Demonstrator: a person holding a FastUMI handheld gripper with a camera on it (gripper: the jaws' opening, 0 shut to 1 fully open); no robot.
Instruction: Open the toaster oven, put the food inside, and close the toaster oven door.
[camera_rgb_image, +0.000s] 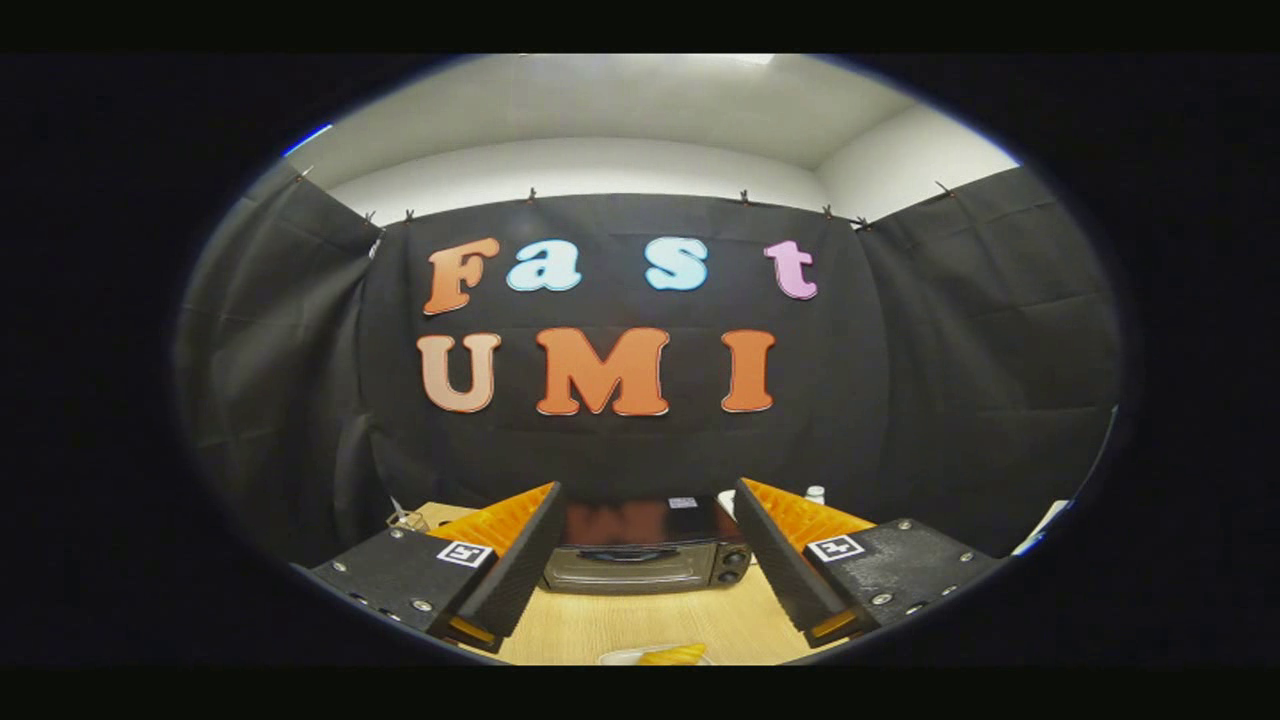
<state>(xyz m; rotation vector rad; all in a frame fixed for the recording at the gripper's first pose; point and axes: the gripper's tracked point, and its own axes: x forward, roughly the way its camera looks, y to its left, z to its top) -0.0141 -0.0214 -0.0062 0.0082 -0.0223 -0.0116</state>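
Observation:
A dark toaster oven (645, 553) with a glass door stands on the wooden table (610, 625), beyond my fingers, its door closed. A handle bar runs across the top of the door and knobs sit on its right side. My gripper (647, 500) is open, held well above the table with nothing between its fingers. Near the table's front edge, below the fingers, a yellow-orange piece of food (672, 655) lies on a pale plate (620, 657), partly cut off from sight.
Black cloth walls close the booth behind the oven and at both sides. A small white bottle top (815, 494) shows behind the right finger. A small wiry object (405, 520) lies at the table's far left corner.

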